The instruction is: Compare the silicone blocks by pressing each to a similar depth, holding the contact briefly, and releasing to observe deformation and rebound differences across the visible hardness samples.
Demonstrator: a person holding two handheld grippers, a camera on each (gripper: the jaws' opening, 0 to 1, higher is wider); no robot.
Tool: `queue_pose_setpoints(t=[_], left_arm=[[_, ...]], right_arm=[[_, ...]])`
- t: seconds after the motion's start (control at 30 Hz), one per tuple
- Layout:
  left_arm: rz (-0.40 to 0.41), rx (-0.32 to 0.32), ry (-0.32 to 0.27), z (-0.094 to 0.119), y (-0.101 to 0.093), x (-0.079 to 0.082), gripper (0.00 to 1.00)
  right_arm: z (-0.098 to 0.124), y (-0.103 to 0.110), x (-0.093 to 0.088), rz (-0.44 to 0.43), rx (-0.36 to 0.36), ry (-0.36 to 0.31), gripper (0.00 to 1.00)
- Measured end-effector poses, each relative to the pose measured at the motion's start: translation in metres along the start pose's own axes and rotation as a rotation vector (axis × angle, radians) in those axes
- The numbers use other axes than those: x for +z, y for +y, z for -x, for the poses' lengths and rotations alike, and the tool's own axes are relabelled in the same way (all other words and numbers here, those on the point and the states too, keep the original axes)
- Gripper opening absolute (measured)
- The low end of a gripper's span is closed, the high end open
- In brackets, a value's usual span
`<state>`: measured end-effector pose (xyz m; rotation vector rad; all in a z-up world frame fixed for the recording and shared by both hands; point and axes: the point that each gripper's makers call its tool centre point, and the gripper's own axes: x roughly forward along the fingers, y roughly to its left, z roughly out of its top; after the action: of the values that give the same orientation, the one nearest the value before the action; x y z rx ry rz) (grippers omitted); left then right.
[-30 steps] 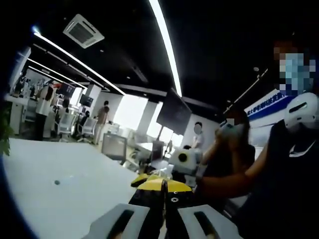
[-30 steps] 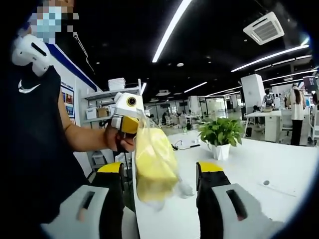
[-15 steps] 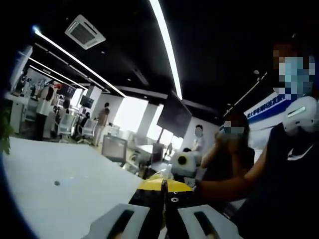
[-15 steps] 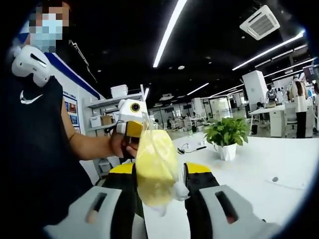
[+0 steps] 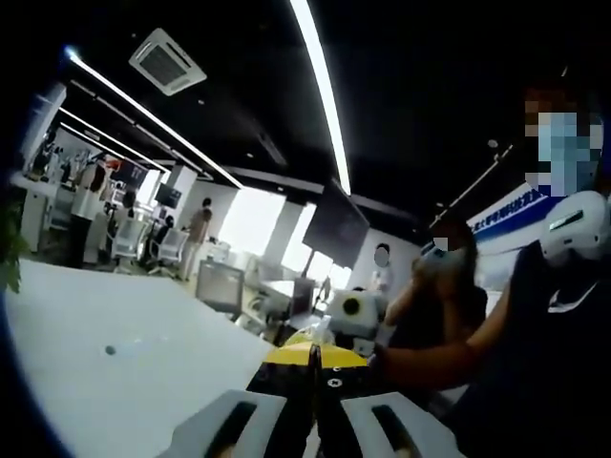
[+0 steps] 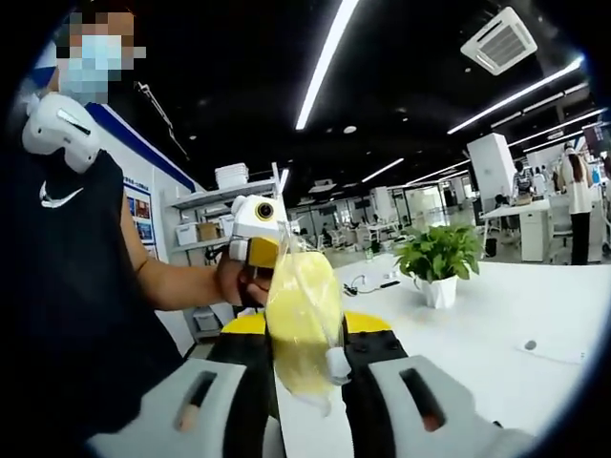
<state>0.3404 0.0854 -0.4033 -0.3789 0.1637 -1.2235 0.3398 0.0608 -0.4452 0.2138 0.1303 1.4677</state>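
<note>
A yellow silicone block in a clear plastic bag [image 6: 304, 324] is hanging in the air in the right gripper view, well above the white table [image 6: 496, 334]. The right gripper [image 6: 304, 334] is squeezing the bag from both sides, its yellow-tipped black jaws pressing against the bag's lower half. The left gripper [image 6: 252, 250] is coming in from the left just behind the bag, touching the bag's top edge; whether it is pinching that edge cannot be told from this view. A hand [image 6: 234, 281] is wrapping around its handle, at the end of a bare forearm belonging to a person in a dark sleeveless top [image 6: 67, 286].

In the left gripper view, the left gripper [image 5: 314, 358] is showing its jaws drawn together with only a thin slit between the yellow tips; what lies between them cannot be made out. The right gripper [image 5: 351, 315] is sitting just past those tips, facing back.

On the table a potted green plant [image 6: 437, 260] is standing well apart from the bag, with a dark cable [image 6: 368, 283] lying near it. Long ceiling light strips [image 6: 325, 62] are running overhead, and a shelf unit [image 6: 215, 215] is standing by the wall.
</note>
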Motion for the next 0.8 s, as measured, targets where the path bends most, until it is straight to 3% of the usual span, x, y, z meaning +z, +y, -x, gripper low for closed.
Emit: queue_pose_setpoints(t=[0.2, 0.8], left_arm=[[0.006, 0.001, 0.002, -0.0008, 0.0010, -0.0009, 0.00], [-0.002, 0.014, 0.023, -0.0042, 0.0026, -0.0069, 0.00]], right_arm=[[-0.0002, -0.0012, -0.0013, -0.050, -0.002, 0.018, 0.16], [0.0029, -0.0053, -0.0066, -0.088, -0.019, 0.077, 0.06]])
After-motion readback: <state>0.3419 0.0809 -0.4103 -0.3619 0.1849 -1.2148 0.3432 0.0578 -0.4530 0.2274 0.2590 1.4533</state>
